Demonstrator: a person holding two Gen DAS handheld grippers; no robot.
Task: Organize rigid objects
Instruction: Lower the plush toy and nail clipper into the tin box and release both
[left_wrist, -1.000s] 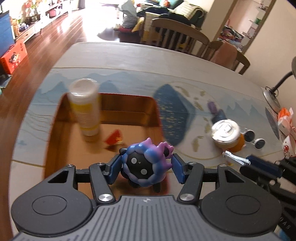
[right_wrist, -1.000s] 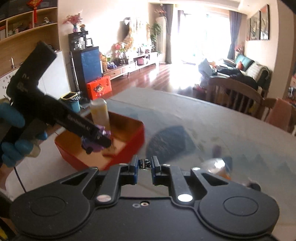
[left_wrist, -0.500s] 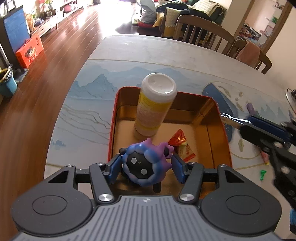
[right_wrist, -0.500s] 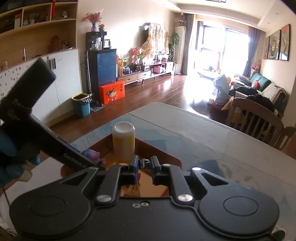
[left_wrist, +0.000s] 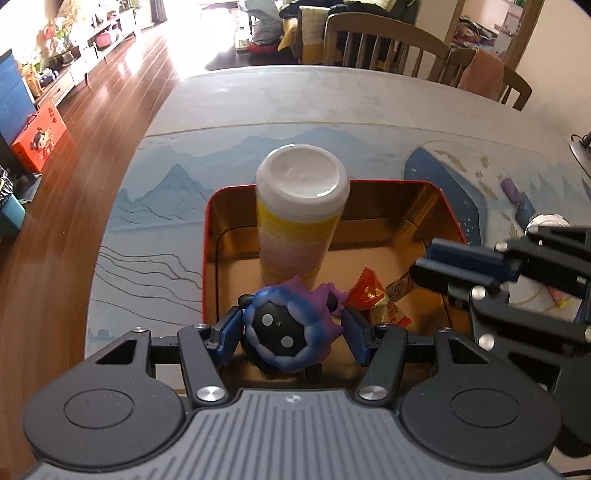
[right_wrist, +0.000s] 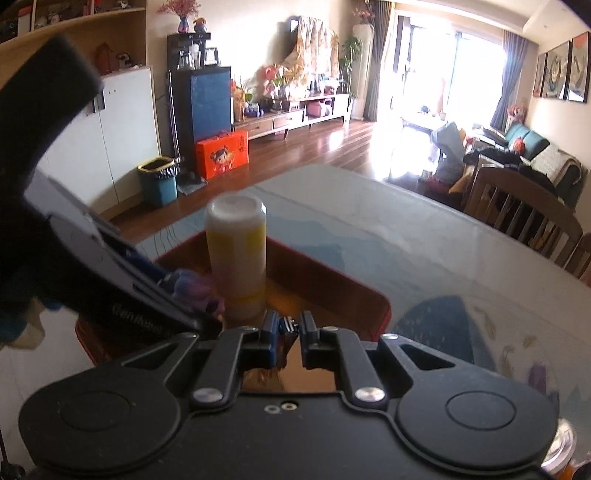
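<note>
1. Red tin (left_wrist: 205, 236) on the table, white-capped yellow bottle (left_wrist: 295, 218) upright inside.
2. My left gripper (left_wrist: 291, 332), angled steeply down over the tin, pinches the blue-purple spiky toy (left_wrist: 284, 325).
3. My right gripper (right_wrist: 287, 328), pressed together on something small I cannot identify, hovers over the tin.

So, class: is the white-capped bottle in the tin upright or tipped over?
Upright. The bottle stands on its base inside the red tin, cap uppermost.
</note>
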